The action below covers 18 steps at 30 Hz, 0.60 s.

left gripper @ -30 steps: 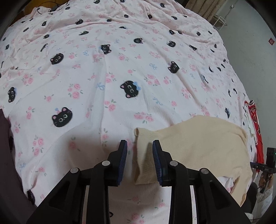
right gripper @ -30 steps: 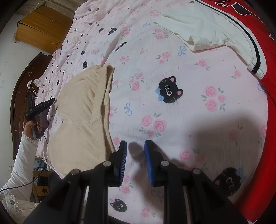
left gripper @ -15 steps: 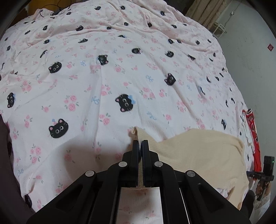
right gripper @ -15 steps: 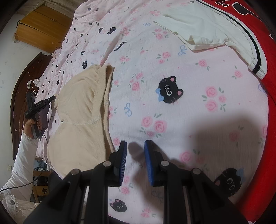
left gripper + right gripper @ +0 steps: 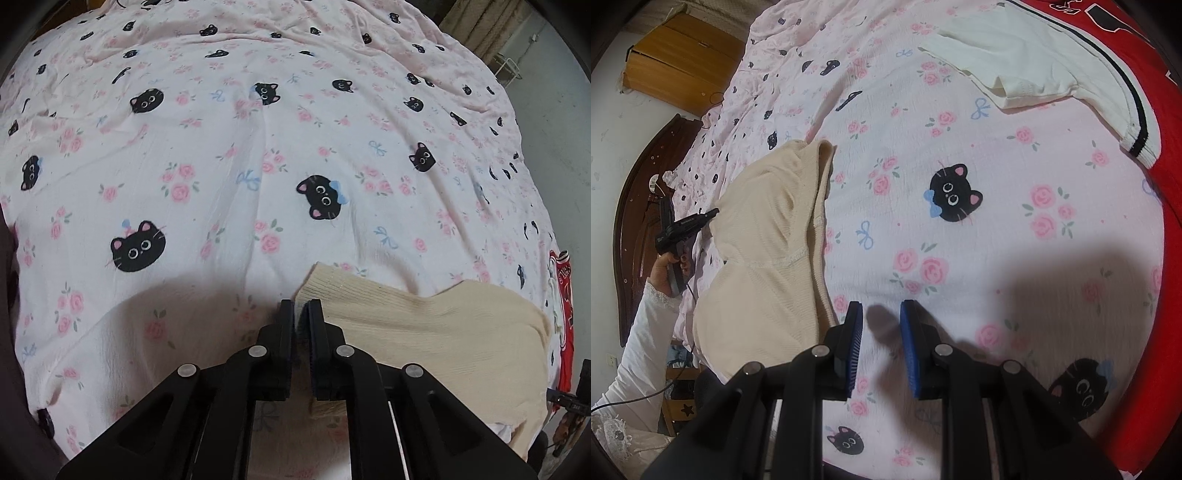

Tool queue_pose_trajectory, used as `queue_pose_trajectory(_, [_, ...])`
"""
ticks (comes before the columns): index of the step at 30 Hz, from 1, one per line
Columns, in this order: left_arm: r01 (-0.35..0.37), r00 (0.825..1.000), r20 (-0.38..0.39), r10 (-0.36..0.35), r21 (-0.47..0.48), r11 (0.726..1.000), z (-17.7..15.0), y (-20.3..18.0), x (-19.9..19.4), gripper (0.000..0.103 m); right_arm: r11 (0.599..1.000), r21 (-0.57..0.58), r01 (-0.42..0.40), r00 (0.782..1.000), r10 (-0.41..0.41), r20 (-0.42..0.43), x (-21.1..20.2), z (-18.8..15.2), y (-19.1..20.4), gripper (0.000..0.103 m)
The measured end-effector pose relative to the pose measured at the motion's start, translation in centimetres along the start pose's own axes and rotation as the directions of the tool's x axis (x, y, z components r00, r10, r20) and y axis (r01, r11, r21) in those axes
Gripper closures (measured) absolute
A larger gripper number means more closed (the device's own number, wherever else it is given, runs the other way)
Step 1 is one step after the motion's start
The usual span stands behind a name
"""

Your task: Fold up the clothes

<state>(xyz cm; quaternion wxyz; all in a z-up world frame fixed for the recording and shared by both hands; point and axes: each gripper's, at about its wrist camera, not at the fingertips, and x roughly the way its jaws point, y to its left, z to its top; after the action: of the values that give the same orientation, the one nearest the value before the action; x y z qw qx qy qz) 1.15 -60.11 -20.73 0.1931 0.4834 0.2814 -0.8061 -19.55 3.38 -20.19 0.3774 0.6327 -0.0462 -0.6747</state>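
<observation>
On the pink cat-print bedsheet [image 5: 221, 192], the cream knit garment [image 5: 436, 332] lies spread flat. Left gripper [image 5: 301, 314]: jaws nearly closed, pinching the garment's ribbed edge. Right gripper [image 5: 881, 325]: jaws parted, holding nothing, positioned above bare sheet just beside the garment. A red-and-white jersey [image 5: 1071, 62] lies well apart.

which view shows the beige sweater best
The right wrist view: the beige sweater lies almost whole on the bedsheet. The left wrist view shows only its cuff end, pinched in the left gripper.
</observation>
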Motion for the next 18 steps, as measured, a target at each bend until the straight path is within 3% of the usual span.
queue_pose_trajectory(4, [0.007, 0.998, 0.06, -0.003, -0.069, 0.998, -0.5, 1.2, -1.3, 0.086, 1.0, 0.001, 0.003, 1.0, -0.003, 0.008, -0.2, 0.0, 0.1, 0.081])
queue_pose_trajectory(8, [0.008, 0.993, 0.12, 0.005, -0.106, 0.994, -1.1, 2.5, -3.4, 0.084, 1.0, -0.004, 0.013, 1.0, -0.013, 0.028, -0.7, 0.3, 0.2, 0.08])
queue_pose_trajectory(14, [0.144, 0.985, 0.095, -0.141, -0.024, 0.989, -3.7, 0.8, -4.8, 0.081, 1.0, -0.012, 0.001, 0.999, 0.0, 0.046, -1.0, 1.1, 0.8, 0.079])
queue_pose_trajectory(18, [0.101, 0.99, 0.097, -0.104, 0.03, 0.994, -4.1, 0.0, -4.6, 0.08, 1.0, -0.028, -0.006, 0.999, 0.007, 0.036, -0.6, 1.0, 1.5, 0.079])
